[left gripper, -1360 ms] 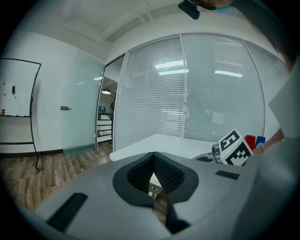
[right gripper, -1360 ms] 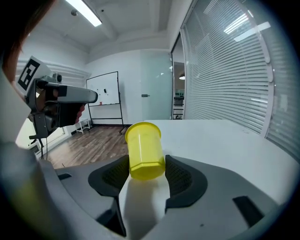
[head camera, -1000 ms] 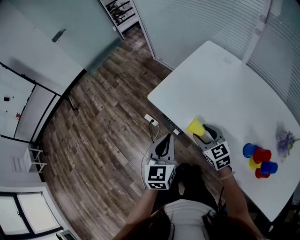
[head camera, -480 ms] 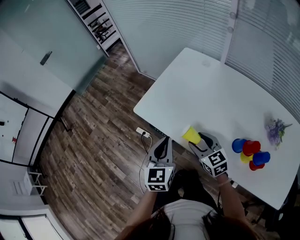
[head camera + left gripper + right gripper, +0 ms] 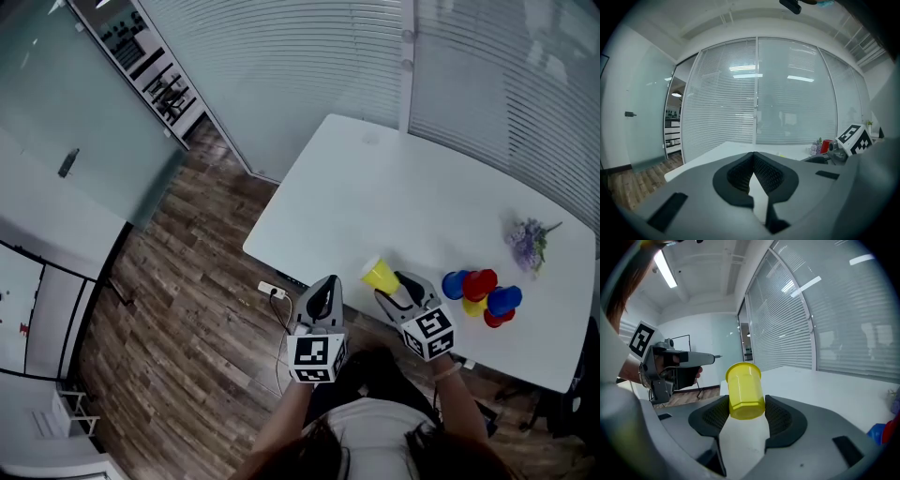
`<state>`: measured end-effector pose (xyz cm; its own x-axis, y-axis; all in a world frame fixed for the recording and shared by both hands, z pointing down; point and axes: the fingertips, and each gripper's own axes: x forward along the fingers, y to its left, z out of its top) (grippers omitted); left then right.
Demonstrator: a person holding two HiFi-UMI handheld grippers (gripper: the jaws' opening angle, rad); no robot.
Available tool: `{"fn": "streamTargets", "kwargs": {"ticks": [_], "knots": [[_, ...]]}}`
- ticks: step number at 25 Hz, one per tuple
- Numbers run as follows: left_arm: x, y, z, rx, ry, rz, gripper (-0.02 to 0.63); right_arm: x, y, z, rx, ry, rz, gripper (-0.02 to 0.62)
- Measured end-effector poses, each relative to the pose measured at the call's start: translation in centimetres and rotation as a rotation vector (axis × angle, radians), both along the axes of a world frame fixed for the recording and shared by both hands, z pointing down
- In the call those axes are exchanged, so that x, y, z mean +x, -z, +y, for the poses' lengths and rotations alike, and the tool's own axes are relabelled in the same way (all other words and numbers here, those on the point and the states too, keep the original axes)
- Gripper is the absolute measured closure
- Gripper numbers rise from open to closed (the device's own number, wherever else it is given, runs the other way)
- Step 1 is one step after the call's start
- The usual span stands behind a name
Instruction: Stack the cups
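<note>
- Cup cluster (image 5: 478, 298): blue, red and yellow cups are grouped close together near the right front of the table. The yellow one is largely covered by the others, and an exact count cannot be made. In the right gripper view only a blue edge (image 5: 880, 431) is seen, cut off by the frame.
- Red cup (image 5: 827, 146): in the left gripper view it is partly screened by the right gripper's marker cube (image 5: 854, 139).
- Person: only forearms and torso are seen at the bottom of the head view.
- Left gripper (image 5: 323, 292): jaws are closed together with nothing between them. It is held off the table's near corner, above the floor.
- Right gripper (image 5: 391, 289): jaws are clamped on the yellow cup (image 5: 380, 275) by its base end, with the mouth turned away from the gripper. The cup is held over the table's near edge.
- Table (image 5: 375, 187): white top; a purple flower sprig (image 5: 527, 240) is laid near the cluster.
- Room: a wood-plank floor (image 5: 187, 300), slatted blinds (image 5: 309, 56) and a shelf unit (image 5: 150, 70) are present. A power strip (image 5: 274, 291) lies on the floor.
</note>
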<state>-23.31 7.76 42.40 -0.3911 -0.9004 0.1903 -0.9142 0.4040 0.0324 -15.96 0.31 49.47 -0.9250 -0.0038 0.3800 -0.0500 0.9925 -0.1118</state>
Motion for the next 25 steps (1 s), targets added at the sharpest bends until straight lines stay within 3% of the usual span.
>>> {"fn": "streamTargets", "kwargs": {"ticks": [25], "knots": [[7.9,1.4,-10.0,0.044,-0.383,0.005,0.589,9.6,6.4,-5.7,0.095,-0.325,-0.107,0.334]]}}
